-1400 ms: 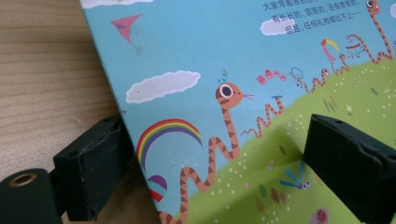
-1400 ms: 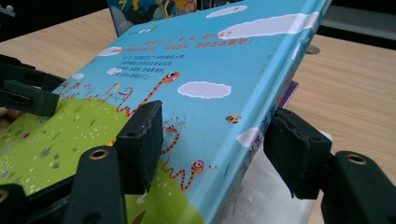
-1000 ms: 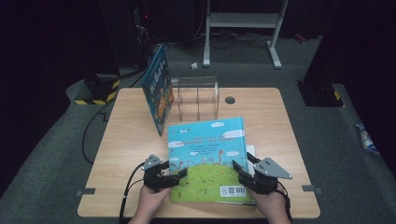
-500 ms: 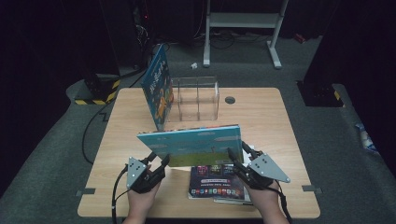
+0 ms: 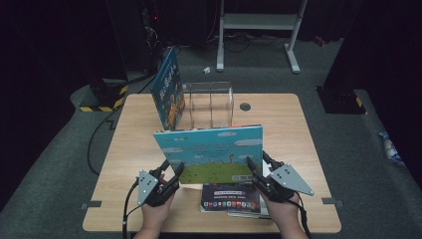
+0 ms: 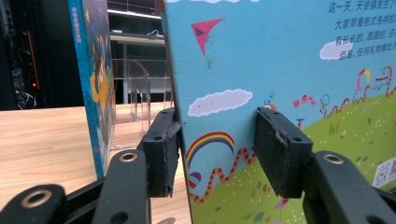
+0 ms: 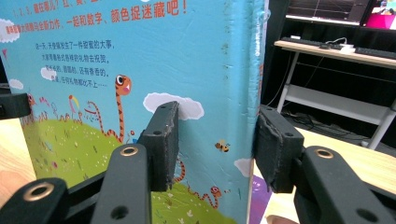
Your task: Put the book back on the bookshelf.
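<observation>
Both grippers, left gripper [image 5: 168, 172] and right gripper [image 5: 259, 168], clamp picture book [image 5: 211, 152] upright by lower corners; stiff, light, glossy cover likely slippery.

book [image 5: 211, 152] above table [image 5: 308, 124], rack [image 5: 211, 102] behind

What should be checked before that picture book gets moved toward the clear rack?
1. Left gripper jaws clamped on the book: ok.
2. Right gripper jaws clamped on its other edge: ok.
3. Book lifted off the books lying flat on the table: ok.
4. Free slot in the clear rack: ok.
5. Upright book beside the rack standing steady: cannot tell.
</observation>
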`<state>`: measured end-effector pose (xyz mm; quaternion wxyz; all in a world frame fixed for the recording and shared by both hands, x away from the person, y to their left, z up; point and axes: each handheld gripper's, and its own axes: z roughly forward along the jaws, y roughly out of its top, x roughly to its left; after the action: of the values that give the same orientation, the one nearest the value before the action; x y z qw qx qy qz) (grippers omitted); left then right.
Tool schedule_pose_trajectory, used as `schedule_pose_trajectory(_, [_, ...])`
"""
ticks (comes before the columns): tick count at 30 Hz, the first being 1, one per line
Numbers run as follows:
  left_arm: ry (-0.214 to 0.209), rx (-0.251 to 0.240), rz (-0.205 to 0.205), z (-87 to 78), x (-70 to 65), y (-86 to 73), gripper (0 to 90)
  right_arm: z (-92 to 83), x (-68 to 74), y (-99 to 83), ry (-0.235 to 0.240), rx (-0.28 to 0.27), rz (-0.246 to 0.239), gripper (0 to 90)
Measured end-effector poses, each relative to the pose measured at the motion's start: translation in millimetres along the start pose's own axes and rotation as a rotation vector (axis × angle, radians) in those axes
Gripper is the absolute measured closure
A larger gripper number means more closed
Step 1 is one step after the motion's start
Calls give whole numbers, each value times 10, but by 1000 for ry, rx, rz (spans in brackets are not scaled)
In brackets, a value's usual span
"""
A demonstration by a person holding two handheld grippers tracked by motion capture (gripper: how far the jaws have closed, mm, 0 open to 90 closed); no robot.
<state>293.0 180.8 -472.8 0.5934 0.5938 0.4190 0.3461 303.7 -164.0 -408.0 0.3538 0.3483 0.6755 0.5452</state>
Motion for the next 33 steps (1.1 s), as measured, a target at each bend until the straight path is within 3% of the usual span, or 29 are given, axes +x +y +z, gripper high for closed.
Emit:
schedule_pose_trajectory(7, [-12,-21,8,98,37,23,508,31,-27,40,-16,-2,2,531])
schedule_pose_trajectory(16, [-25,-25,-15,278,86,13,508,119,-93,81,-42,-2,10,529])
schedule_pose_trajectory(22, [-24,-54,-7,362,142,68,505,192,-113,136,-49,-1,1,530])
schedule_pose_trajectory(33, [-18,-67,-60,409,190,-145,499,242,-71,88,-58,21,6,519])
